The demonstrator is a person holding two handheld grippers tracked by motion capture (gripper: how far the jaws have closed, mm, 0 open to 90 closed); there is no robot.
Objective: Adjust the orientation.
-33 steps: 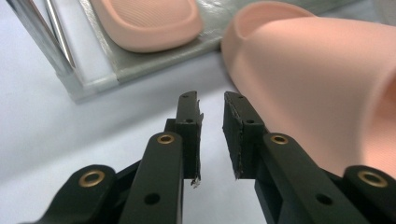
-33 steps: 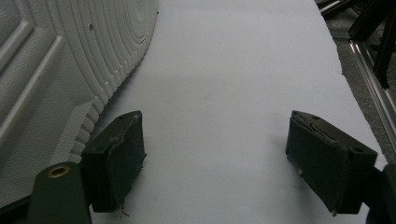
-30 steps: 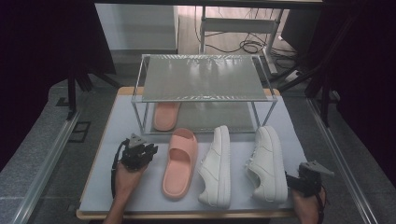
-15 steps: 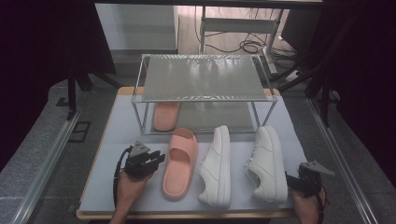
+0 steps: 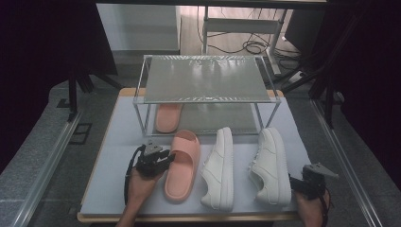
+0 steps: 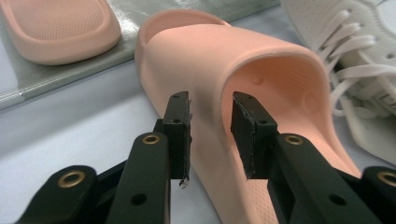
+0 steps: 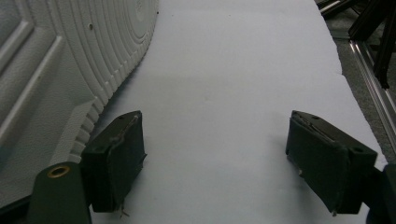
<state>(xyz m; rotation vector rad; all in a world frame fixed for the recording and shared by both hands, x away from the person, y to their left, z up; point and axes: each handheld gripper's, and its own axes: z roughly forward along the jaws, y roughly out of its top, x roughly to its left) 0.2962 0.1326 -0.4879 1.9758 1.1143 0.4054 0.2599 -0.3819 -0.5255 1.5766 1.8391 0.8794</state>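
The pink slide (image 6: 261,70) looks like matt, soft foam rubber, its footbed finely dimpled. The white sneakers (image 5: 270,165) look like smooth, perforated leather with cloth laces and a ribbed rubber sole. The rack (image 5: 203,78) has a shiny metal frame and textured translucent shelves. The counter (image 7: 243,93) has a matt, pale covering. The jaws carry rough black pads.

Bare table (image 5: 118,156) lies open left of the pink rubber slide sandal (image 5: 182,163); two white lace-up sneakers (image 5: 220,168) crowd its right, a clear acrylic shelf rack (image 5: 205,78) stands behind.
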